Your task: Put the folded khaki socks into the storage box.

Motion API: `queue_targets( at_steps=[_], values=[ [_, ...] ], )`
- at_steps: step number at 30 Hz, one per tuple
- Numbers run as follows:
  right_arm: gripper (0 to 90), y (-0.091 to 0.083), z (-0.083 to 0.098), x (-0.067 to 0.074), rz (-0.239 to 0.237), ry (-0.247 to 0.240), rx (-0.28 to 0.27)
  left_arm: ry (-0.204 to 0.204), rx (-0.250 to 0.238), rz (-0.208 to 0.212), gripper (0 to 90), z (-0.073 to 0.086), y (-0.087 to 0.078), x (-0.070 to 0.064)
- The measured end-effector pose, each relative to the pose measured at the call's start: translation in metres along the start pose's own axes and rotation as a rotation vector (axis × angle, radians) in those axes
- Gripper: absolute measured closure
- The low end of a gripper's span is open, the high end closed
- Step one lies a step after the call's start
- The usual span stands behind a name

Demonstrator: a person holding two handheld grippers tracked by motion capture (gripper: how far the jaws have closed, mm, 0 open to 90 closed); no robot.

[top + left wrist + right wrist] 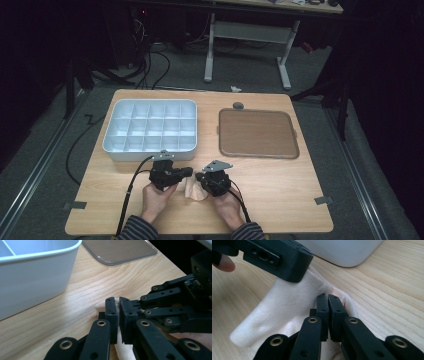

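Jaws of both grippers pinch 1 cream sock (191,190) at the table's (280,200) near edge; high view hides the pinch points. Left gripper (118,322) view: sock mostly covered, white bin (30,277) left. Right gripper (328,315) view: sock cut off below, bin corner far.

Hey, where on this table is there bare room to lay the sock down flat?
Bare wood runs along the table front right, below the brown lid, and front left, below the white divided bin. The middle front is crowded: both grippers pinch the sock.
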State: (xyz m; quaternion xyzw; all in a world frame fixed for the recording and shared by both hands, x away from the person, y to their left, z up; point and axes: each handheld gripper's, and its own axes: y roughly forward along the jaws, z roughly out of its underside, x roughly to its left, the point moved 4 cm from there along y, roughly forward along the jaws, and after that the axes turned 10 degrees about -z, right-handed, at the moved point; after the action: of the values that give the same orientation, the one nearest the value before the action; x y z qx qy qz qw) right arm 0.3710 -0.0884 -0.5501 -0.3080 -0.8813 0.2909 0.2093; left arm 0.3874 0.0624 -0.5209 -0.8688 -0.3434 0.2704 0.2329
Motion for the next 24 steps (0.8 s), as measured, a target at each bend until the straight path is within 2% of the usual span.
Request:
queue_targets(
  at_steps=[3, 6, 9, 11, 15, 20, 24],
  values=[
    [88.0, 0.002, 0.0, 0.002, -0.011, -0.006, 0.005, -0.011, -0.002, 0.025, 86.7, 0.0, -0.001, 0.0],
    [88.0, 0.004, 0.0, 0.004, -0.029, -0.005, 0.011, -0.046, -0.005, 0.054, 86.8, 0.001, 0.001, 0.004],
    [86.4, 0.004, 0.0, 0.004, -0.034, -0.009, 0.009, -0.06, -0.008, 0.035, 86.8, 0.002, 0.002, 0.005],
    [81.3, 0.003, -0.001, 0.004, -0.032, -0.012, 0.002, -0.06, -0.005, 0.008, 86.8, 0.003, 0.002, 0.004],
    [77.2, -0.002, -0.001, 0.006, -0.022, -0.027, -0.01, -0.067, -0.005, -0.016, 86.7, 0.003, 0.002, 0.005],
    [73.9, -0.019, -0.003, 0.007, 0.006, -0.035, -0.063, -0.067, -0.013, -0.03, 86.7, 0.004, 0.0, 0.005],
    [66.1, -0.03, 0.001, 0.003, 0.028, -0.013, -0.084, -0.062, -0.017, -0.036, 86.7, 0.004, -0.001, 0.004]
  ],
)
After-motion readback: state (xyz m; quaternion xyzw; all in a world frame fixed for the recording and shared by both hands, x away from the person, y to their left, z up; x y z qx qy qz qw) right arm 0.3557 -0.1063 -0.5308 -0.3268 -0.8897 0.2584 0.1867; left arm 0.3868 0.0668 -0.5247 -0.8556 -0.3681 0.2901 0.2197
